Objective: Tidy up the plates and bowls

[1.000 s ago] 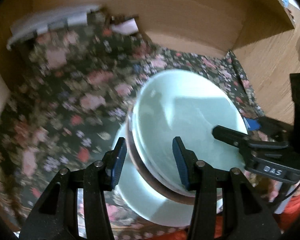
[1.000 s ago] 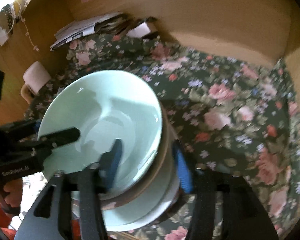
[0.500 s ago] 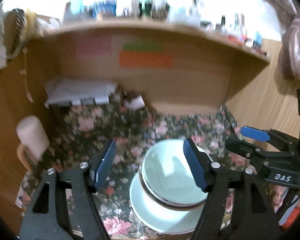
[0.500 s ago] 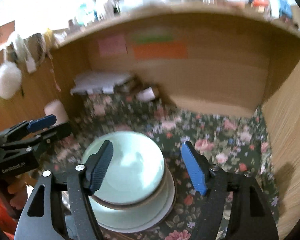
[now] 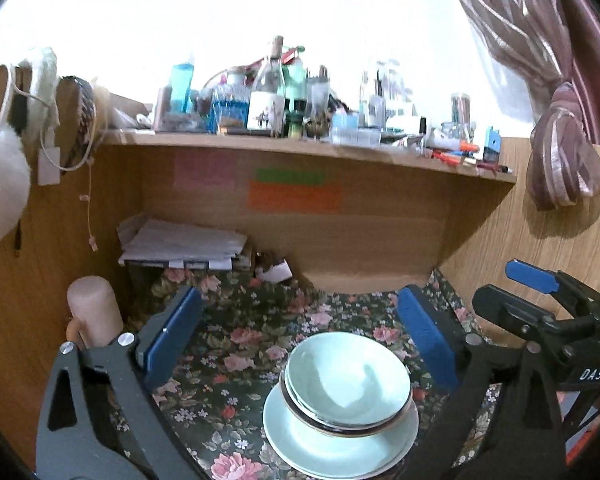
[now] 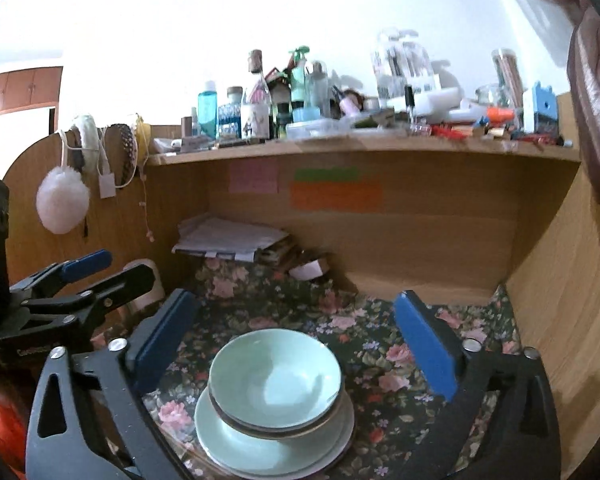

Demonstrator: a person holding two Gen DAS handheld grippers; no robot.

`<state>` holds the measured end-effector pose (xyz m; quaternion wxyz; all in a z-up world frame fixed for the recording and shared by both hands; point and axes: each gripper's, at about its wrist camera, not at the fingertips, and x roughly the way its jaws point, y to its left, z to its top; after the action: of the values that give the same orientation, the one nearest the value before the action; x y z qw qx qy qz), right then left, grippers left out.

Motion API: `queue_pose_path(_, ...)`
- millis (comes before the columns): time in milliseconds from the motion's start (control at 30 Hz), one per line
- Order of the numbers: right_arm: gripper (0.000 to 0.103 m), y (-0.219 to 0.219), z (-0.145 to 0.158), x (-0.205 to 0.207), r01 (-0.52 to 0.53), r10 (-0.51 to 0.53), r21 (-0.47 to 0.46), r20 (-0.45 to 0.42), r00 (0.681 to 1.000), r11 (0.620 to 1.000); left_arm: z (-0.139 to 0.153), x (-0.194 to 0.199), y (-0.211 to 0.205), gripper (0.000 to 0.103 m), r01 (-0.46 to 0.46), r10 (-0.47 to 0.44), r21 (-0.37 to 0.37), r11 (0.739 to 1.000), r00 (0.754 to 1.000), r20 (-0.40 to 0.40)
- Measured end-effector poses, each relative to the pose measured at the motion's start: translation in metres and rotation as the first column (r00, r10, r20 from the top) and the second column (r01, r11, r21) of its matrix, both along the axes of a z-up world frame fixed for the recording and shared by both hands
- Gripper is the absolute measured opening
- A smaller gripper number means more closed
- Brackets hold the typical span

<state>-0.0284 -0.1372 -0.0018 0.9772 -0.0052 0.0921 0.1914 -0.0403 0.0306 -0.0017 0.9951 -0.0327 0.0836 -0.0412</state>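
A pale green bowl (image 5: pixel 346 380) sits on top of a dark-rimmed bowl, both stacked on pale green plates (image 5: pixel 332 448) on the floral cloth. The same bowl (image 6: pixel 274 378) and plates (image 6: pixel 260 446) show in the right wrist view. My left gripper (image 5: pixel 300 336) is open and empty, held back above the stack. My right gripper (image 6: pixel 292 340) is open and empty too, also above and behind the stack. Each gripper shows at the edge of the other's view, the right one (image 5: pixel 540 292) and the left one (image 6: pixel 88 276).
The floral cloth (image 5: pixel 240 344) covers a desk inside a wooden alcove. A pile of papers (image 5: pixel 180 246) lies at the back left. A pale cylinder (image 5: pixel 94 310) stands at the left. A cluttered shelf (image 5: pixel 300 148) runs above. A curtain (image 5: pixel 560 128) hangs at the right.
Both grippers have let go of the top bowl, opened wide and pulled back and up from the stack. The bowl now rests on the stack.
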Motion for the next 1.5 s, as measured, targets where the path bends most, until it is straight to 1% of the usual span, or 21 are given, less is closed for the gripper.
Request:
queue_pose_path(267,0.103,0.002,-0.001,-0.007,0.002,-0.002,0.003,0.007,1.0,1.0,0.0,-0.014,-0.003,0.102,-0.012,0.011,0.023,1.0,0.999,0.044)
queue_pose_path(533,0.103,-0.002,-0.002,-0.008,0.0,0.0,0.029,-0.001,1.0,1.0,-0.002,-0.015,-0.006,0.102,-0.006,0.005,0.03,1.0,0.999,0.043)
queue_pose_path(1167,0.103,-0.004,-0.004,-0.004,-0.009,0.009,0.037,-0.013,1.0,0.999,-0.003,-0.009,-0.007,0.102,0.008,-0.009,0.03,1.0,0.999,0.034)
queue_pose_path(1500,0.103,-0.004,-0.005,-0.003,-0.011,0.012,0.038,-0.02,1.0,0.999,-0.005,-0.003,-0.004,0.102,0.003,-0.004,0.009,1.0,1.0,0.018)
